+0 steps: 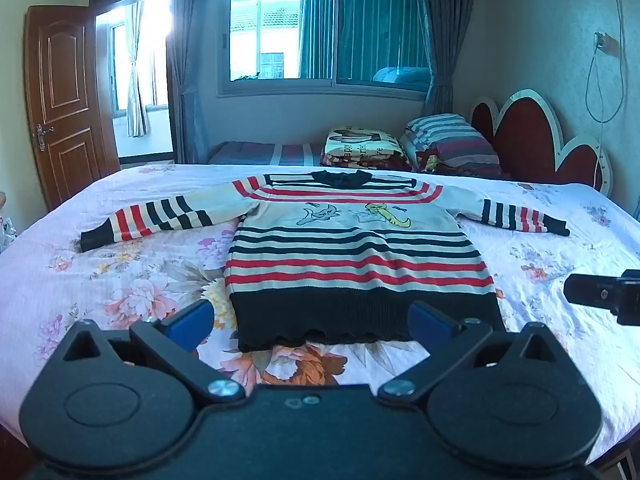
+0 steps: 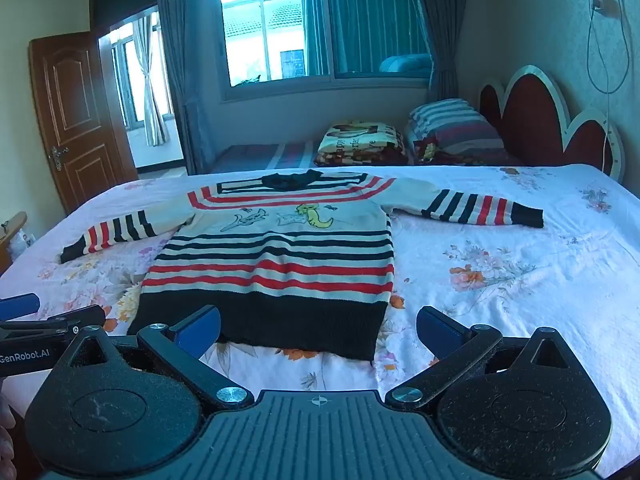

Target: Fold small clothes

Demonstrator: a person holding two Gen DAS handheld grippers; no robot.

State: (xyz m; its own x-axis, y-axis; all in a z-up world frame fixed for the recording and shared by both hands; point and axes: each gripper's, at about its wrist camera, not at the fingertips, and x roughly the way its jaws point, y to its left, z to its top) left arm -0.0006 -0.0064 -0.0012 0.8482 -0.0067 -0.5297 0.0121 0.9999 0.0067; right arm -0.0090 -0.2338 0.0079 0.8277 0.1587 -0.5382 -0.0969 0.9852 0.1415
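A small striped sweater (image 1: 360, 256) lies spread flat on the bed (image 1: 120, 280), front up, both sleeves stretched out to the sides and its dark neck toward the far edge. Its dark hem (image 1: 364, 320) faces the near edge of the flowered sheet.

The left tongs (image 1: 312, 326) hang just short of that hem, jaws spread wide with nothing between the blue pads (image 1: 192, 326); the sweater sits at twelve o'clock from them. The right tongs (image 2: 318, 330) hover beside them, equally wide and empty, with the sweater's body at about eleven o'clock and its right hem corner between the fingers' line of sight. Neither pair touches the cloth.

Beyond the sweater, at one o'clock, a folded blanket (image 1: 364, 146) and a striped pillow (image 1: 452, 140) rest near the red headboard (image 1: 532, 136).
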